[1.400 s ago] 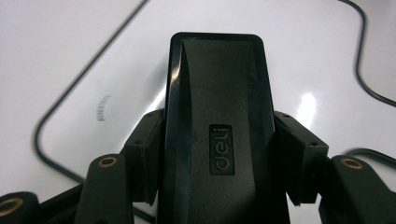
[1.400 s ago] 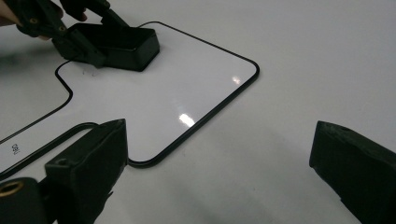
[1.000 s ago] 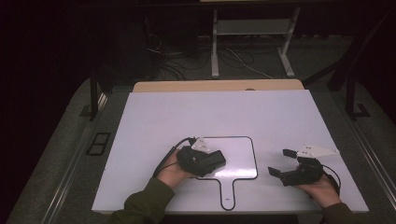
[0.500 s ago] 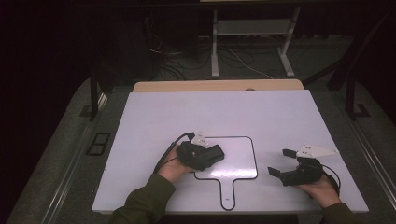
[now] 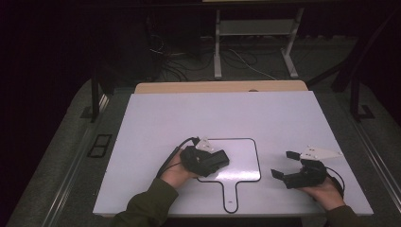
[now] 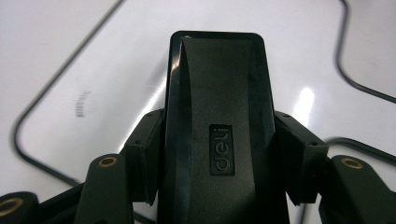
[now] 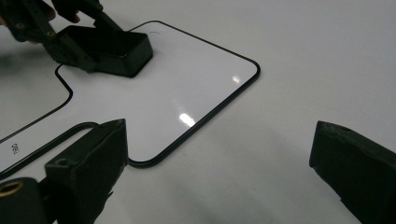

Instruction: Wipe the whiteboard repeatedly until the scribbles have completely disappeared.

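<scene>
A small white board (image 5: 242,156) with a black rim and a short handle (image 5: 230,194) lies flat on the white table (image 5: 227,118). My left gripper (image 5: 213,163) is shut on a black eraser (image 5: 220,159) and rests it on the board's left part. In the left gripper view the jaws clamp both sides of the eraser (image 6: 219,93), which bears a "deli" mark. The right gripper (image 5: 283,164) sits on the table to the right of the board, open and with nothing in it. In the right gripper view its jaws (image 7: 219,163) stand wide apart, facing the board (image 7: 187,84) and the eraser (image 7: 116,46).
A wooden strip (image 5: 222,87) runs along the table's far edge. Beyond it, cables (image 5: 175,56) and metal stand legs (image 5: 217,52) are on the dark floor. Wide bare table surface lies behind the board and to its left.
The left gripper with the eraser has shifted a little over the board's left part. The right gripper has stayed where it was.
</scene>
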`<control>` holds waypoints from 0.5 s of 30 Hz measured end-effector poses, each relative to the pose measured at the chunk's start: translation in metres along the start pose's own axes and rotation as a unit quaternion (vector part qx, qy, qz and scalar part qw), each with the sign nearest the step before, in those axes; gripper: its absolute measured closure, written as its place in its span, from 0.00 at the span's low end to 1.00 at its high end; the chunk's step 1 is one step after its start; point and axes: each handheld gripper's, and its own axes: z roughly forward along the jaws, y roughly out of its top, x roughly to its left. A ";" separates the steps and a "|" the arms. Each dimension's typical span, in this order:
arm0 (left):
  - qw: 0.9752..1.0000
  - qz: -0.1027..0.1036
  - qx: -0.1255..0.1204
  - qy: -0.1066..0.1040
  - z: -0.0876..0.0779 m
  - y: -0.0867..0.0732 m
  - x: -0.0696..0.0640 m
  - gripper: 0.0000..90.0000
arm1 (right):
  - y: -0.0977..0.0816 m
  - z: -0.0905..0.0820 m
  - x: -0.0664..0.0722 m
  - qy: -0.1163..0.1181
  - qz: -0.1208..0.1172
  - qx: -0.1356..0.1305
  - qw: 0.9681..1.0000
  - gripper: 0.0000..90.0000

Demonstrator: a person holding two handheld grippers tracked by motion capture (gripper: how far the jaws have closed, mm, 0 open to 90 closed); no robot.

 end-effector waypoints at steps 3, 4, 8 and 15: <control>1.000 -0.004 -0.003 0.003 0.000 -0.001 0.004 0.44 | 0.000 0.000 0.000 0.000 0.002 0.000 1.000 0.04; 1.000 -0.003 -0.002 0.005 0.000 -0.001 0.002 0.44 | 0.000 0.000 0.000 0.001 0.002 -0.001 1.000 0.04; 1.000 0.009 0.003 -0.008 -0.002 -0.002 -0.007 0.44 | 0.000 -0.001 0.000 0.001 0.002 -0.002 1.000 0.04; 1.000 0.018 0.005 -0.019 -0.005 -0.005 -0.019 0.44 | 0.000 0.000 0.000 0.001 0.001 0.000 1.000 0.04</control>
